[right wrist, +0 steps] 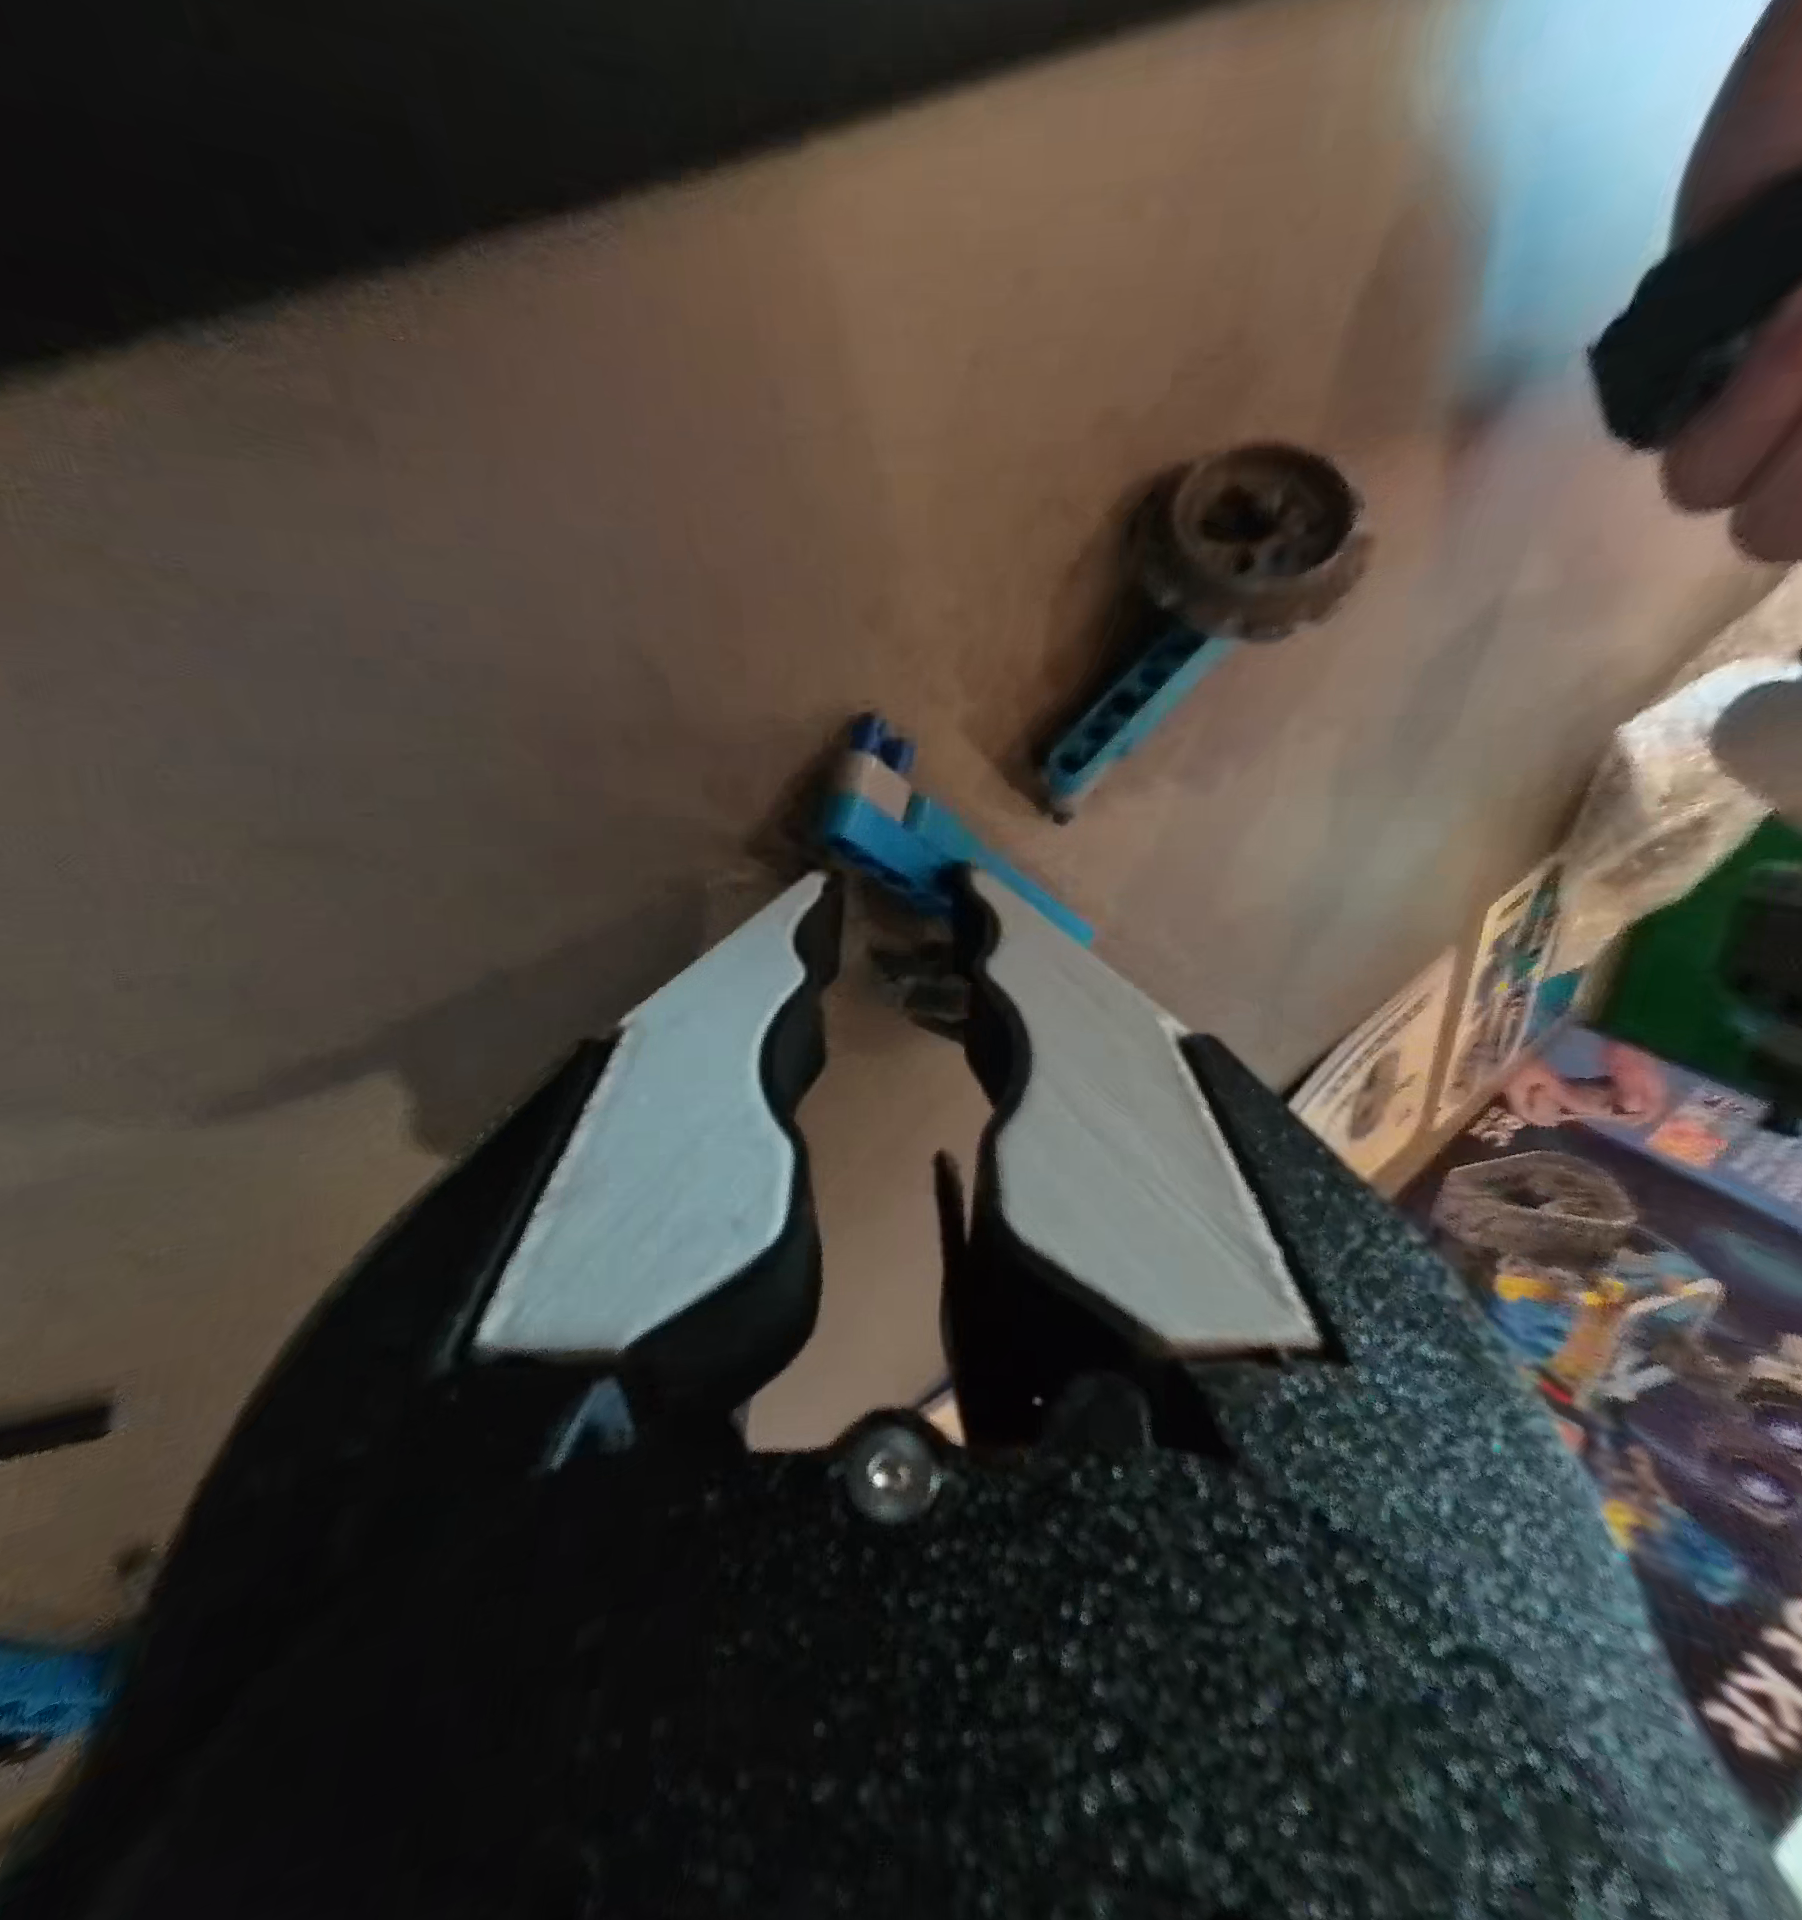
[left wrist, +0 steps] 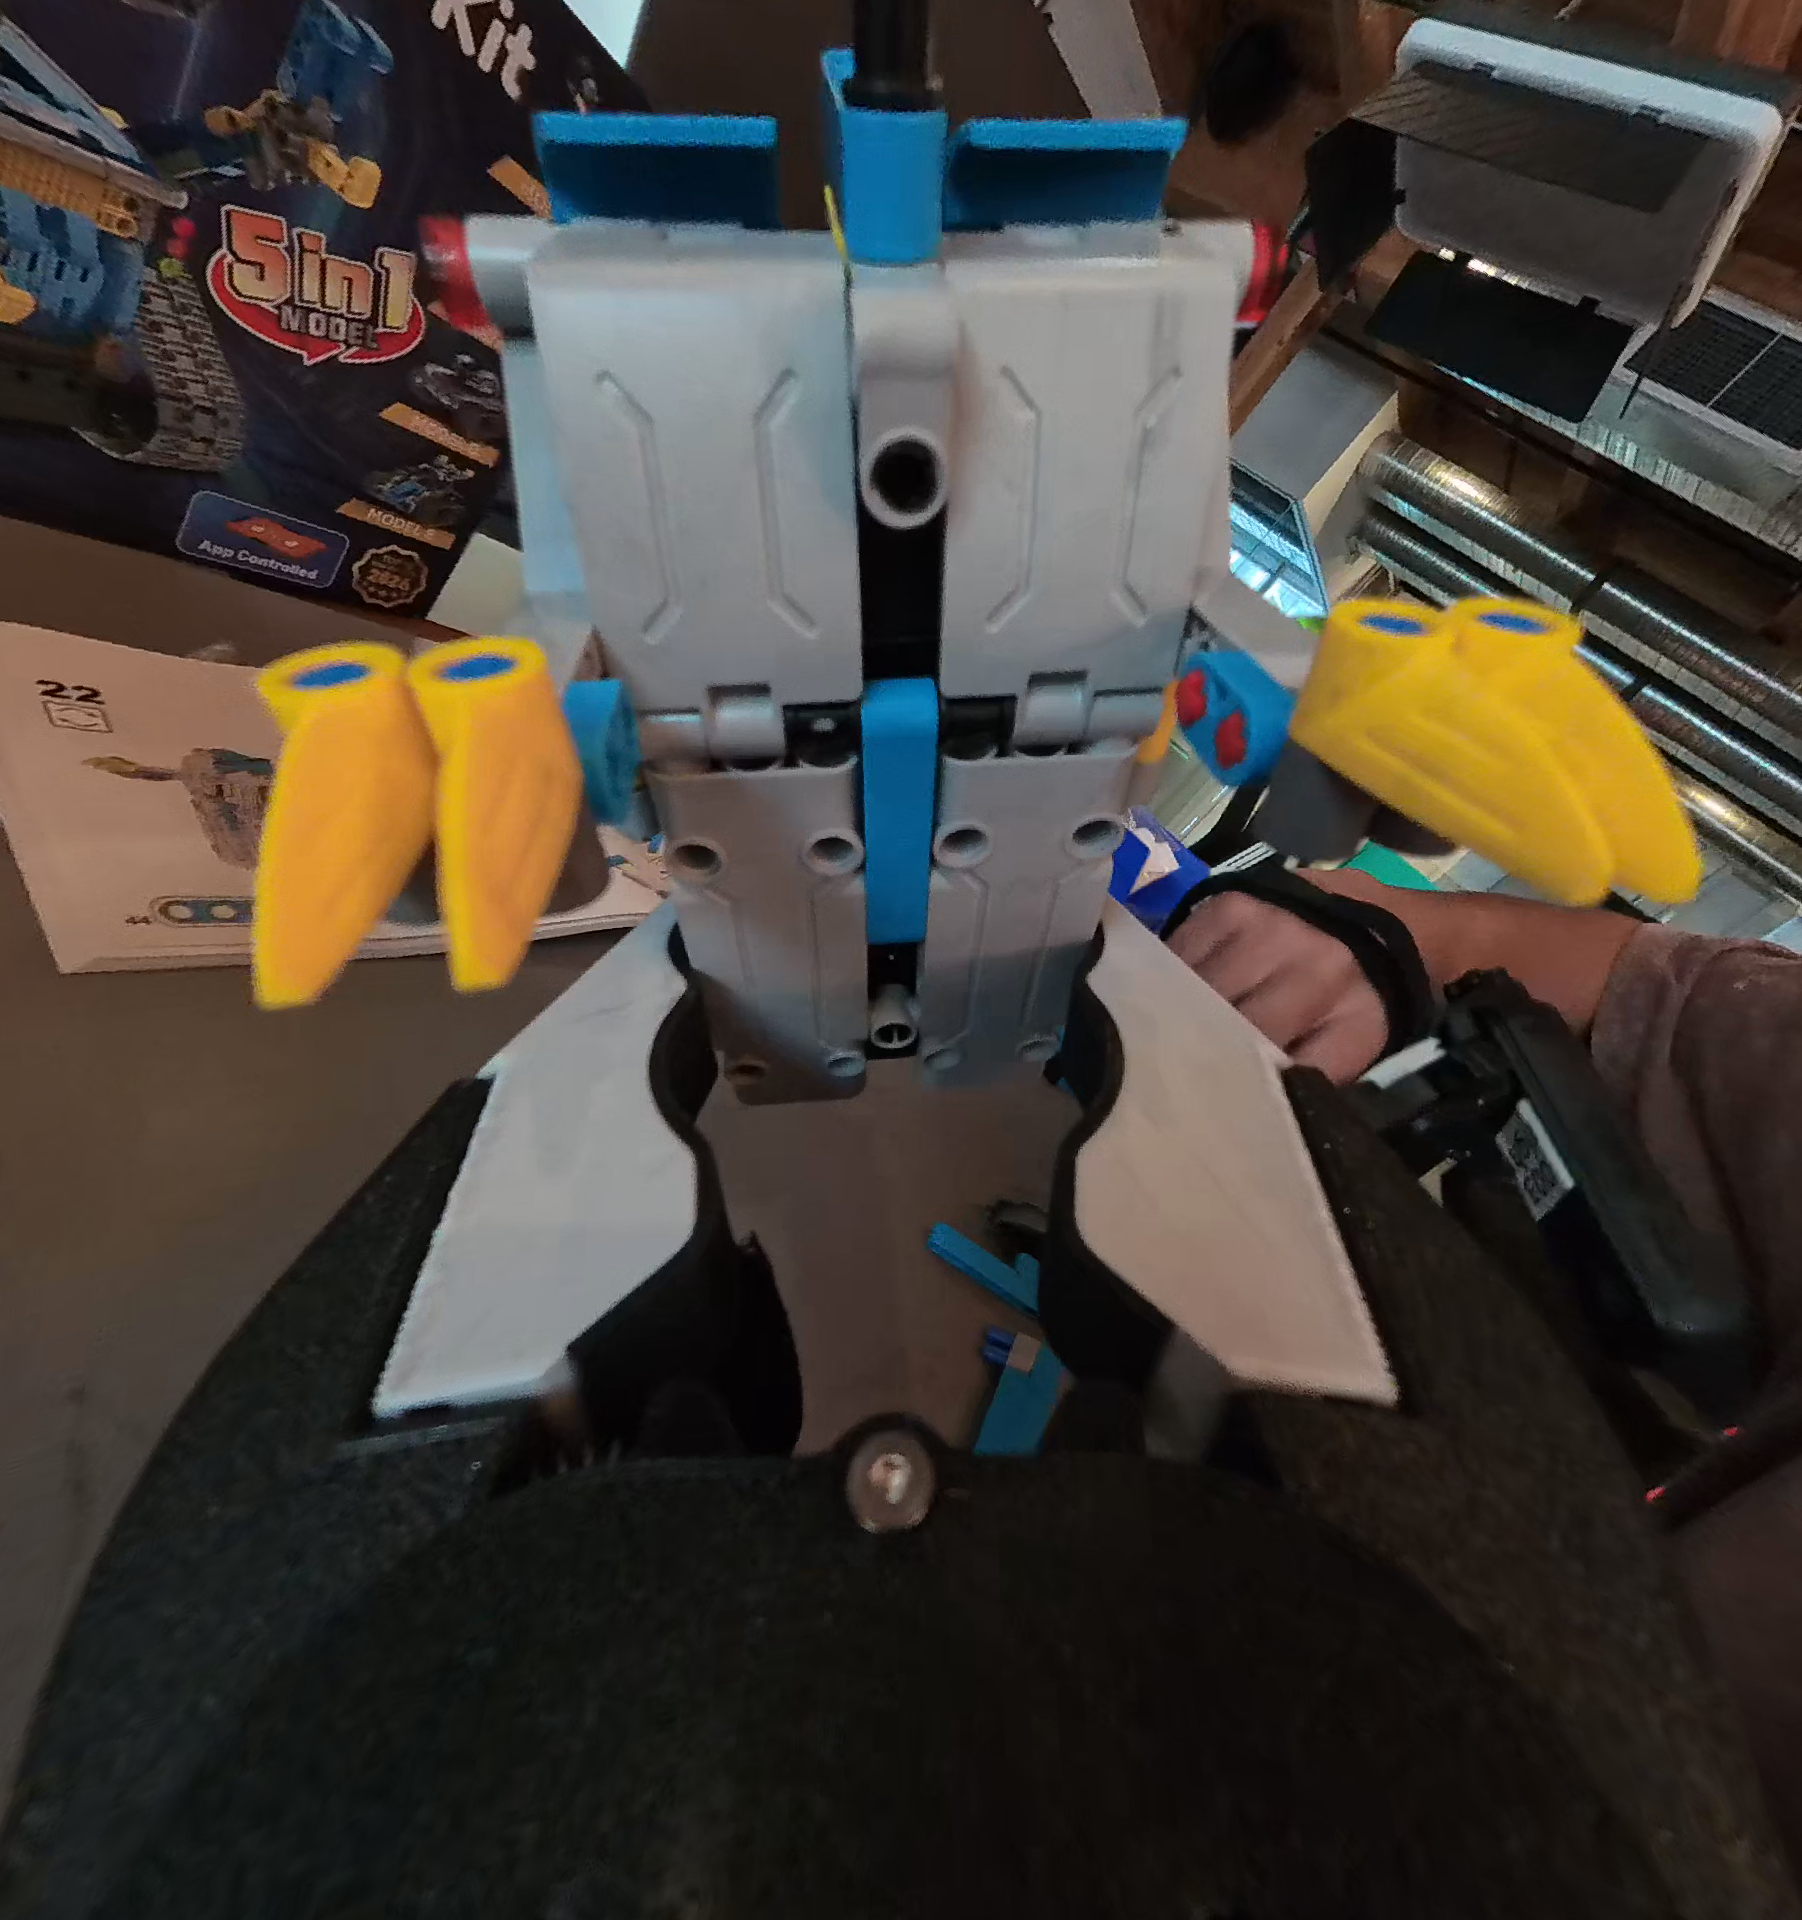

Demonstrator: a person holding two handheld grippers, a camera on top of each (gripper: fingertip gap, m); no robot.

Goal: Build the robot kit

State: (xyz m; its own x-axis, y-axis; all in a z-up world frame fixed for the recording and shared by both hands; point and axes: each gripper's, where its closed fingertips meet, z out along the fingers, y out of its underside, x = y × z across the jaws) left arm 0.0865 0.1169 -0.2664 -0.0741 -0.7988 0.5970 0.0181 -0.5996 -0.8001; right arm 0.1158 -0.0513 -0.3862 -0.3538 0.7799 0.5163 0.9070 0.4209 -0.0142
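Note:
My left gripper (left wrist: pixel 886 1003) is shut on the lower end of a grey and blue building-block robot model (left wrist: pixel 751 499) and holds it upright above the table. The model has yellow claws on its left (left wrist: pixel 409 810) and right (left wrist: pixel 1499 748). My right gripper (right wrist: pixel 897 894) is down at the brown table (right wrist: pixel 461 623), its tips closed on a small blue beam piece (right wrist: pixel 881 831) with a dark gear under it. A second blue beam with a dark wheel (right wrist: pixel 1240 540) lies just beyond it. The right view is blurred.
A dark kit box (left wrist: pixel 253 312) stands at the back left, with an open instruction booklet (left wrist: pixel 149 790) before it. The same box (right wrist: pixel 1707 1299) shows at the right in the right wrist view. A hand with a black strap (left wrist: pixel 1281 966) is right of the model. Left tips to right tips: about 20 centimeters.

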